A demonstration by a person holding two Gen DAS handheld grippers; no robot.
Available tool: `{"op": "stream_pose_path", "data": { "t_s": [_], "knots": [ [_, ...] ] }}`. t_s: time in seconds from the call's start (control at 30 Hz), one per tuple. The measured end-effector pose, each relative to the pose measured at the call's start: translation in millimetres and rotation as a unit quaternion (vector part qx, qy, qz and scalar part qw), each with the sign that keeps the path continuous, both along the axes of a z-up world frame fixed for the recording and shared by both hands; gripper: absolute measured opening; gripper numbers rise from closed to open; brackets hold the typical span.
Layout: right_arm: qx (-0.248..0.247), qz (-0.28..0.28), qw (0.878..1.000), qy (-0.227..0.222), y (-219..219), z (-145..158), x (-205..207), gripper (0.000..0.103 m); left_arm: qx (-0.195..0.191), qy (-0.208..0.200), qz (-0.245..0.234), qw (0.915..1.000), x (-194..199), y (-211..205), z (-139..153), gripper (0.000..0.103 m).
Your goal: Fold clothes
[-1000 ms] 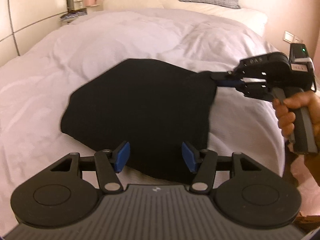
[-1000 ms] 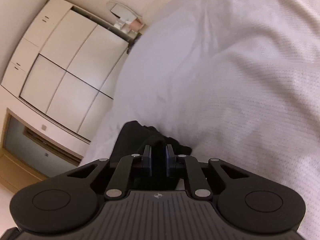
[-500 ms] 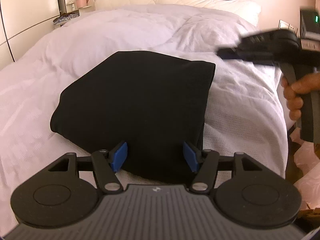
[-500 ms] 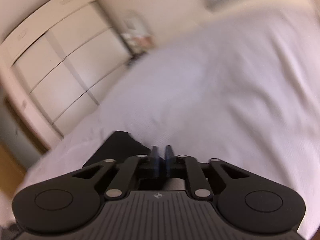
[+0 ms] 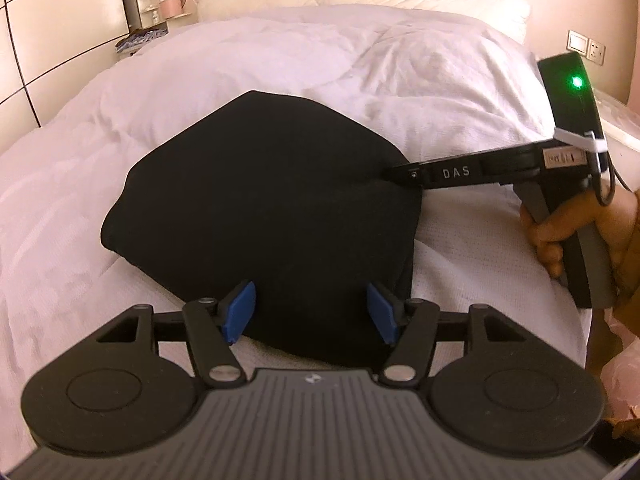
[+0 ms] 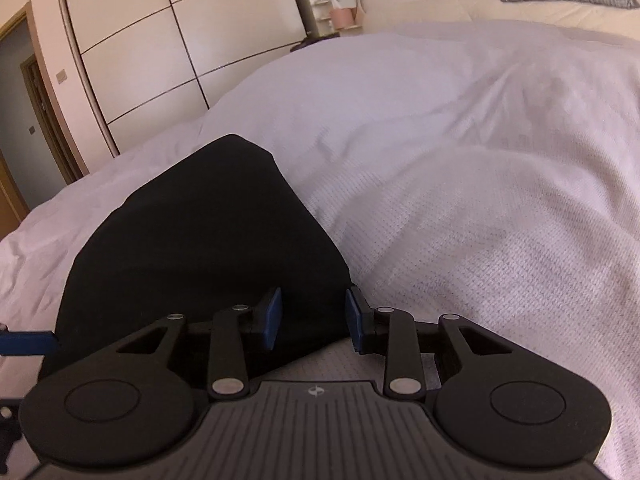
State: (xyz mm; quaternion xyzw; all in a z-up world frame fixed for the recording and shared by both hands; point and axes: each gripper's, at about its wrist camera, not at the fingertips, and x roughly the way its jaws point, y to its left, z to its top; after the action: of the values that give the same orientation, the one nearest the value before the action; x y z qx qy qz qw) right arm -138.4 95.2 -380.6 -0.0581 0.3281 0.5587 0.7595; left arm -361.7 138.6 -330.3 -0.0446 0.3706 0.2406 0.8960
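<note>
Black garment [image 5: 260,208] lies folded on the bed [image 5: 460,92] ahead of both grippers, the right gripper [image 6: 313,314] having just released its corner, the left gripper [image 5: 311,312] wide, both empty.

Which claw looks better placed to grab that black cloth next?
Probably the right claw. Its open blue pads straddle the black cloth's near corner at the edge, so closing would pinch it. The left claw, also open, faces the broad folded edge.
</note>
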Motion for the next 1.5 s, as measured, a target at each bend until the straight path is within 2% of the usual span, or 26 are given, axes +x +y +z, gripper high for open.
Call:
{"op": "stream_pose_path", "data": {
  "t_s": [0.27, 0.3, 0.37, 0.43, 0.53, 0.63, 0.77, 0.93, 1.03, 1.13, 1.23, 1.37, 1.5],
  "knots": [
    [0.001, -0.005, 1.000, -0.004, 3, -2, -8, 0.031, -0.007, -0.004, 0.010, 0.9999, -4, 3, 1, 0.059],
    [0.001, -0.006, 1.000, -0.005, 3, -2, -8, 0.031, -0.010, -0.007, 0.014, 0.9998, -5, 4, 3, 0.058],
    [0.000, -0.008, 1.000, -0.007, 3, -2, -9, 0.031, -0.018, -0.028, 0.028, 0.9991, -12, 9, 11, 0.047],
    [0.000, -0.010, 1.000, -0.010, 3, -2, -9, 0.032, -0.027, -0.047, 0.044, 0.9975, -18, 17, 18, 0.042],
    [0.001, -0.015, 1.000, -0.016, 2, -4, -13, 0.032, -0.035, -0.041, 0.044, 0.9976, -18, 23, 12, 0.043],
    [0.001, -0.019, 1.000, -0.022, 0, -6, -16, 0.032, -0.025, -0.029, 0.044, 0.9983, -13, 22, -1, 0.049],
    [-0.003, -0.020, 0.999, -0.028, 2, -8, -17, 0.032, -0.037, -0.042, 0.055, 0.9970, -15, 25, -6, 0.052],
    [-0.006, -0.021, 0.999, -0.035, 4, -9, -18, 0.033, -0.032, -0.042, 0.057, 0.9970, -15, 24, -11, 0.056],
    [-0.009, -0.021, 0.999, -0.042, 5, -10, -19, 0.034, -0.041, -0.041, 0.068, 0.9960, -14, 27, -12, 0.058],
    [-0.017, -0.019, 0.998, -0.049, 7, -10, -19, 0.037, -0.068, -0.059, 0.084, 0.9924, -17, 34, 2, 0.051],
    [-0.026, -0.017, 0.998, -0.049, 10, -8, -17, 0.041, -0.061, -0.074, 0.103, 0.9901, -20, 41, 15, 0.040],
    [-0.030, -0.020, 0.998, -0.053, 11, -8, -17, 0.043, -0.060, -0.056, 0.105, 0.9911, -17, 45, 7, 0.038],
    [-0.019, -0.032, 0.999, -0.029, 7, -2, -13, 0.043, -0.047, -0.047, 0.110, 0.9917, -12, 43, -6, 0.040]
  ]
}}
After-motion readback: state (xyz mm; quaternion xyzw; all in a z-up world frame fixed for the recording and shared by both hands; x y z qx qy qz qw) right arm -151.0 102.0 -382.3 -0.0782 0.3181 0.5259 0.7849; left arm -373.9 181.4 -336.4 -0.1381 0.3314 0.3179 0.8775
